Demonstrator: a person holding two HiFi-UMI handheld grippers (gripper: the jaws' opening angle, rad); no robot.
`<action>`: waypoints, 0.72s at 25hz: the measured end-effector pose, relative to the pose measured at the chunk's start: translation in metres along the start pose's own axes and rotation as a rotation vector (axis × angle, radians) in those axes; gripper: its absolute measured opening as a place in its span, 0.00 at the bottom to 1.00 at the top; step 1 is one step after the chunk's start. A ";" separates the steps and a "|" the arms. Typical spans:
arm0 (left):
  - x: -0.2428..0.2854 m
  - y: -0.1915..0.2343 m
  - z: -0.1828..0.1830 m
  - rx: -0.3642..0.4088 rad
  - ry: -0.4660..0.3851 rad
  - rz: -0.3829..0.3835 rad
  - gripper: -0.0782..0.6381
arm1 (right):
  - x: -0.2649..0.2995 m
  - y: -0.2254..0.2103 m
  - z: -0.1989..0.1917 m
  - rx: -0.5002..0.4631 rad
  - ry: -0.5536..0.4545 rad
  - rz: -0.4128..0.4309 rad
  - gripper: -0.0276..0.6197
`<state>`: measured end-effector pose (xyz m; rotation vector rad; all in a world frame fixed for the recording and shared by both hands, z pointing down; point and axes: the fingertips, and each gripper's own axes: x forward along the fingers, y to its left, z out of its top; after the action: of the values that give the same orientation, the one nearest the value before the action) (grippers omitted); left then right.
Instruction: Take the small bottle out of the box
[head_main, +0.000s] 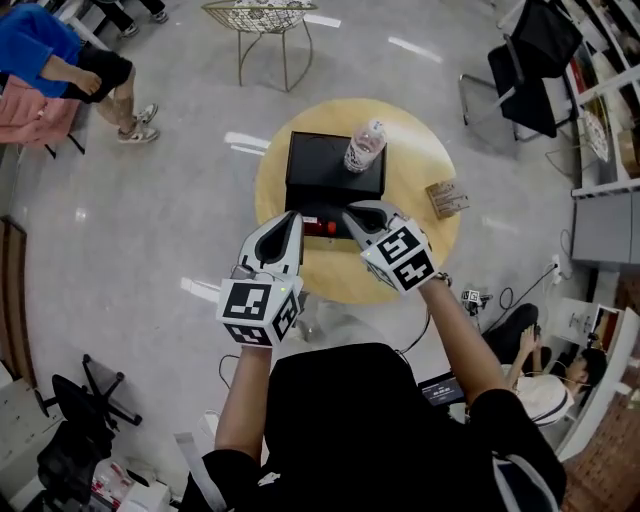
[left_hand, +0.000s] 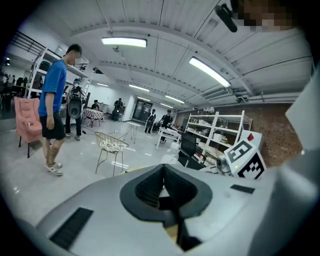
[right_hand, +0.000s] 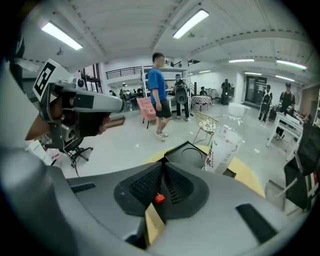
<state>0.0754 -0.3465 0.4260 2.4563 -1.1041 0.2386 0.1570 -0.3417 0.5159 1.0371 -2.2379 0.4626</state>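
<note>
With left gripper and right gripper both pressed together and empty, a careless reach into the box may topple the clear bottle seemingly standing on it.

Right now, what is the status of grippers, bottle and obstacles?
Both empty: left gripper shut, right gripper shut. Upright bottle at far right corner of box, untouched. One red thing lies between the gripper tips.

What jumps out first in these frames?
The left gripper and right gripper, both shut, hover at the near edge of a black box on a round wooden table. A clear bottle stands at the box's far right corner; a small red item shows between the gripper tips.
</note>
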 end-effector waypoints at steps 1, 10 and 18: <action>0.004 0.002 -0.003 -0.005 0.006 0.005 0.12 | 0.006 -0.002 -0.005 -0.009 0.016 0.016 0.05; 0.023 0.023 -0.029 -0.076 0.044 0.055 0.12 | 0.053 -0.006 -0.051 -0.063 0.170 0.136 0.05; 0.032 0.044 -0.050 -0.129 0.071 0.092 0.12 | 0.085 0.001 -0.080 -0.121 0.272 0.247 0.14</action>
<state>0.0649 -0.3706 0.4950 2.2698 -1.1661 0.2720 0.1450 -0.3450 0.6321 0.5989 -2.1253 0.5318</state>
